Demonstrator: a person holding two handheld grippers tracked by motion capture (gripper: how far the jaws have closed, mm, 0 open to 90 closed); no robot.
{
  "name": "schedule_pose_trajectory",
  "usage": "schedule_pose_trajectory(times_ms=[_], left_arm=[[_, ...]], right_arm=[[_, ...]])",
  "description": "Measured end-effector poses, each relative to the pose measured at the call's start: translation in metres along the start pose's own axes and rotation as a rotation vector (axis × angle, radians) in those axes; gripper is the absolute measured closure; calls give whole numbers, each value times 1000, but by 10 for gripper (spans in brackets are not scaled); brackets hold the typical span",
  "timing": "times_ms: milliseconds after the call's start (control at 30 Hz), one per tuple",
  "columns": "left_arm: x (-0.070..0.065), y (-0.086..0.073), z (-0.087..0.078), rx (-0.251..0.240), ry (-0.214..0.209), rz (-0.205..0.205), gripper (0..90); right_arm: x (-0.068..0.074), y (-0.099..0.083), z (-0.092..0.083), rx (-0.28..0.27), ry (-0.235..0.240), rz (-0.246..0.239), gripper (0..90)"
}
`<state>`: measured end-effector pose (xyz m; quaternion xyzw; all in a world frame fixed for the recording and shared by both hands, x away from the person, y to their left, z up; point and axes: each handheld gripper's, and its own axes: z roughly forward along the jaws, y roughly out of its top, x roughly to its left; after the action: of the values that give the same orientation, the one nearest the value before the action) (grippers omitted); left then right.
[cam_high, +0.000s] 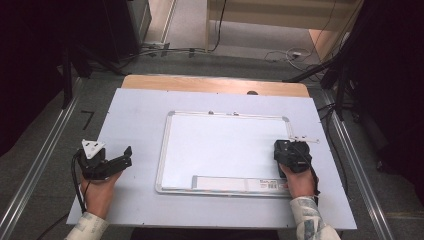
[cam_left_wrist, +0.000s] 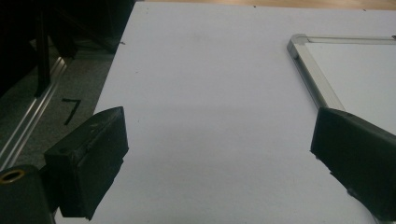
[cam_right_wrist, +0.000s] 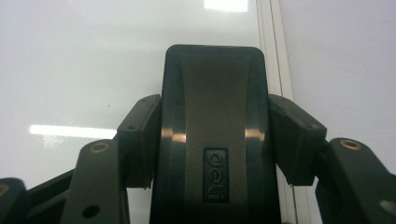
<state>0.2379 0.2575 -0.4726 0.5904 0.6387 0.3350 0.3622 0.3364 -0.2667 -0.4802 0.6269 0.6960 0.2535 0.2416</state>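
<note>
Right gripper (cam_right_wrist: 212, 135) is clamping a black whiteboard eraser (cam_right_wrist: 212, 107) between its two jaws, one pad pressing each long side, with the embossed "deli" brand mark facing the camera in the right gripper view. In the high view the same gripper (cam_high: 292, 152) is sitting over the right edge of the whiteboard (cam_high: 225, 147), close to its aluminium frame, so the eraser is resting on or hovering just above the white surface; contact cannot be judged from these angles. The whiteboard itself is lying flat on the pale table sheet (cam_high: 135, 115), with a labelled strip (cam_high: 235, 184) running along its near edge.

Left gripper (cam_high: 107, 162) is idling well apart to the left of the board, its jaws spread wide and holding nothing; the left gripper view is showing bare sheet between them and the board's upper left corner (cam_left_wrist: 299, 44) beyond.

As a judgement, the wiping job is looking either barely started or nearly finished: the eraser is already secured and brought to the board, yet no writing or marks are showing on the surface, so what is left to wipe is unclear.

The eraser's felt underside is hidden, its near end is cut off at the bottom of the right gripper view, and glare patches are washing out parts of the board.
</note>
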Motion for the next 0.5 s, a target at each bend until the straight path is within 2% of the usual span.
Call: schedule_pose_trajectory(times_ms=[67,167,500], left_arm=[[0,0,0,2,-1,-1,45],[0,0,0,2,-1,0,45],[0,0,0,1,-1,-2,46]], right_arm=[[-1,0,0,2,19,1,302],[-2,0,-2,-14,41,6,248],[1,4,-16,-82,76,-9,206]])
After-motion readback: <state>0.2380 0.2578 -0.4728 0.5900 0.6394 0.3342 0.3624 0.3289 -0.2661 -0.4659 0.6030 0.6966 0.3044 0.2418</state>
